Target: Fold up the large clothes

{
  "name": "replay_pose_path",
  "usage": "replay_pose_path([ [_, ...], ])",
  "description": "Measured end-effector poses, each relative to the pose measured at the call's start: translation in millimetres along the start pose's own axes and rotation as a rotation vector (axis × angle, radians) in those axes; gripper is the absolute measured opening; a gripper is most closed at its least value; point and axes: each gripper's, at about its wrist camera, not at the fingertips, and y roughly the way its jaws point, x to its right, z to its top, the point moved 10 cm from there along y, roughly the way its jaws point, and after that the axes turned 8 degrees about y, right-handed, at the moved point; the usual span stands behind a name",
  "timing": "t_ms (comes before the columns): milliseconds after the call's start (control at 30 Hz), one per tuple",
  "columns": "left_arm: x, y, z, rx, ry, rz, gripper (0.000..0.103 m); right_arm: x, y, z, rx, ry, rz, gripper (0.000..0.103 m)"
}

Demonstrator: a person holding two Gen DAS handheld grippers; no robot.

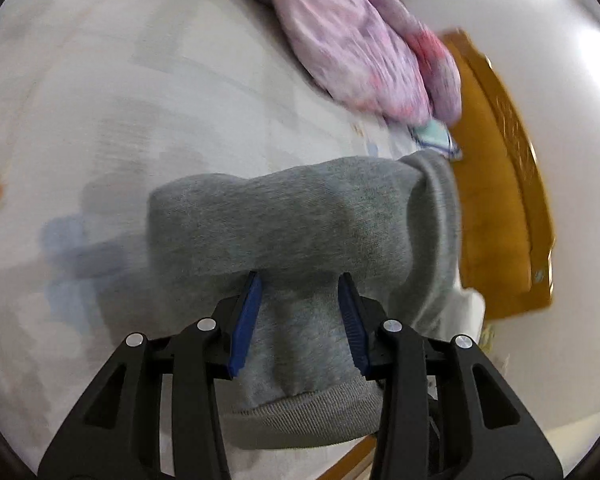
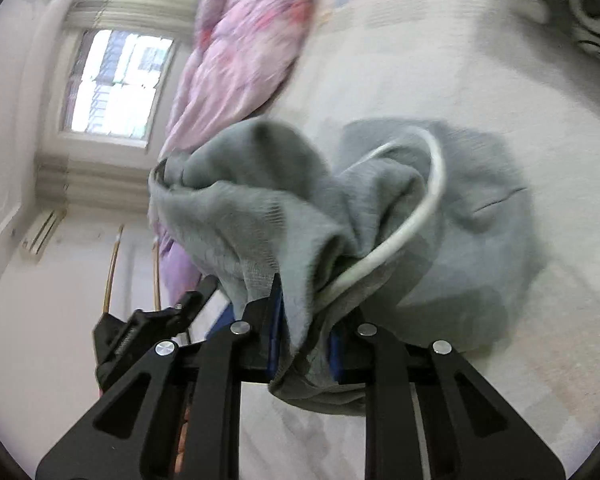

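Observation:
A grey sweatshirt (image 1: 292,220) lies over the pale bed sheet (image 1: 140,100). In the left wrist view my left gripper (image 1: 300,280) holds a fold of it near the ribbed hem between its blue pads, jaws partly closed on the thick cloth. In the right wrist view the sweatshirt (image 2: 440,220) is bunched and lifted, with a white drawstring (image 2: 420,216) curving through it. My right gripper (image 2: 306,300) is shut on a bunch of the grey cloth; the pads are mostly hidden by it.
A pink and purple quilt (image 1: 360,48) lies at the far side of the bed, also in the right wrist view (image 2: 244,40). A wooden bed frame (image 1: 500,180) runs along the right edge. A window (image 2: 112,80) and wall are at the left. A dark patterned cloth (image 2: 572,8) is top right.

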Motion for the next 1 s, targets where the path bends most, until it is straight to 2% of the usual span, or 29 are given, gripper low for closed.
replay_pose_path([
  [133, 15, 39, 1, -0.081, 0.03, -0.011, 0.04, 34, -3, 18, 0.02, 0.099, -0.04, 0.015],
  [233, 15, 62, -6, -0.139, 0.077, 0.087, 0.04, 50, 9, 19, -0.021, 0.067, -0.09, 0.015],
  [333, 11, 83, -11, -0.203, 0.188, 0.194, 0.04, 50, 8, 28, -0.065, 0.078, -0.096, 0.015],
  [367, 10, 87, -10, -0.212, 0.206, 0.221, 0.04, 45, 6, 28, -0.081, 0.057, -0.108, 0.016],
  [467, 9, 94, -4, -0.236, 0.198, 0.236, 0.04, 28, -2, 24, -0.101, -0.073, -0.185, 0.018],
  [567, 7, 99, 0, -0.252, 0.182, 0.228, 0.04, 17, -13, 24, -0.094, -0.252, -0.317, 0.021],
  [667, 8, 97, -2, -0.25, 0.19, 0.246, 0.04, 10, -36, 25, -0.027, -0.45, -0.473, 0.022],
  [767, 11, 94, -5, -0.246, 0.212, 0.264, 0.04, 2, -41, 25, -0.022, -0.539, -0.481, 0.022],
  [900, 17, 88, -8, -0.228, 0.246, 0.277, 0.04, -22, 3, 31, -0.061, -0.655, -0.459, 0.012],
  [967, 17, 81, -8, -0.218, 0.255, 0.279, 0.04, -10, 23, 42, -0.096, -0.639, -0.483, 0.005],
  [1000, 19, 77, -8, -0.211, 0.257, 0.279, 0.041, 6, 37, 46, -0.146, -0.61, -0.519, 0.005],
])
